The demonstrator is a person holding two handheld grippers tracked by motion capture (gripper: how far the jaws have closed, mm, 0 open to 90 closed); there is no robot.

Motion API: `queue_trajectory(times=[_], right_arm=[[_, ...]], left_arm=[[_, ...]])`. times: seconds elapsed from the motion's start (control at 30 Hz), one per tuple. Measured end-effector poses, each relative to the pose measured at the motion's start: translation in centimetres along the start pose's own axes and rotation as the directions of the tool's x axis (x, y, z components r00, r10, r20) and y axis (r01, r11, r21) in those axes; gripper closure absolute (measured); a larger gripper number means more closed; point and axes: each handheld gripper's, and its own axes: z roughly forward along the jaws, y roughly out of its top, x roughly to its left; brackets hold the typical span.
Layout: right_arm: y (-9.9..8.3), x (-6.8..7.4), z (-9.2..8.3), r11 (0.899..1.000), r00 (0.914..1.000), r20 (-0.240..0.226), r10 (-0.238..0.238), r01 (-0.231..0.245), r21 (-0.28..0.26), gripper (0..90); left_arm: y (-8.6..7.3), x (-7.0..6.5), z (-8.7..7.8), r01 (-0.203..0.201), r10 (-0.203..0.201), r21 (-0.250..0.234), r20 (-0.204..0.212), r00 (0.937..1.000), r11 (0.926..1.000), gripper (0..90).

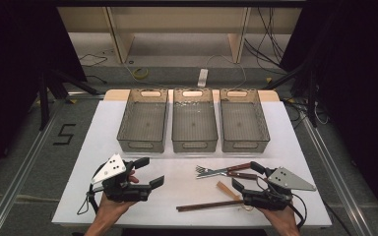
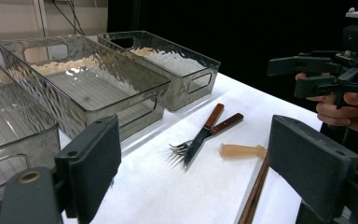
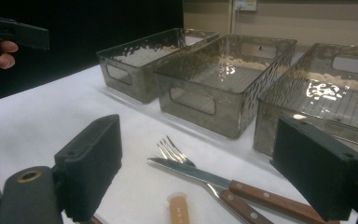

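Left gripper (image 1: 145, 170): held in the person's left hand (image 1: 109, 209) over the near left part of the table (image 1: 98, 142); jaws stand wide apart with nothing between them, pointing toward the table's middle. In its own view the two black pads (image 2: 93, 163) frame the cutlery from a distance.
Left bin (image 1: 143, 127): clear grey plastic, at the far side of the table, nothing in it.
Middle bin (image 1: 194, 126): just beside the left one, same make, nothing in it.
Fork (image 1: 204, 171): lies near the right gripper, tines pointing left, wooden handle to the right, touching the knife.
Knife (image 1: 226, 171): crossed over the fork, blade to the left, wooden handle to the right; in the left gripper view the blade (image 2: 196, 144) rests over the tines.
Chopsticks (image 1: 209, 204): dark brown, lying near the front edge, running left to right toward the right gripper.
Spoon (image 1: 226, 189): pale amber, small, between the knife and the chopsticks, close to the right gripper's near jaw.
Right bin (image 1: 243, 126): last of the row, nothing in it.
Right gripper (image 1: 246, 175): held in the right hand (image 1: 280, 221) at the near right; jaws wide apart and gripping nothing, with the handles of fork and knife lying just in front of them on the table.
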Motion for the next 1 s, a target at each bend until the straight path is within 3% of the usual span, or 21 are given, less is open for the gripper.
queue_trajectory(times=[0.3,0.47,0.77,0.83,0.9,1.0], right_arm=[[0.1,-0.1,-0.2,1.0,1.0,0.004,0.005,-0.005,-0.01,16.7],[0.1,-0.1,-0.2,1.0,1.0,0.004,0.006,-0.006,-0.016,16.7],[0.2,-0.1,-0.3,1.0,1.0,0.005,0.007,-0.007,-0.023,17.0],[0.2,-0.1,-0.3,1.0,1.0,0.006,0.006,-0.006,-0.023,17.1],[0.2,-0.1,-0.3,1.0,1.0,0.008,0.002,-0.002,-0.021,17.1],[0.3,-0.1,-0.2,1.0,1.0,0.008,0.004,-0.004,-0.018,17.0]], left_arm=[[0.1,0.0,0.1,0.007,-0.007,0.01,0.003,1.0,0.9999,17.0],[0.2,0.0,0.5,-0.015,0.015,0.043,-0.003,0.9999,0.9989,17.0],[0.2,0.0,0.6,-0.012,0.013,0.044,-0.004,0.9999,0.999,17.0],[0.4,0.0,0.6,-0.025,0.025,0.057,-0.004,0.9997,0.9981,17.0],[0.9,-0.1,0.8,-0.015,0.013,0.068,0.031,0.9994,0.9976,17.0],[1.5,-0.5,1.5,-0.042,0.037,0.123,0.041,0.9985,0.9916,17.3]])
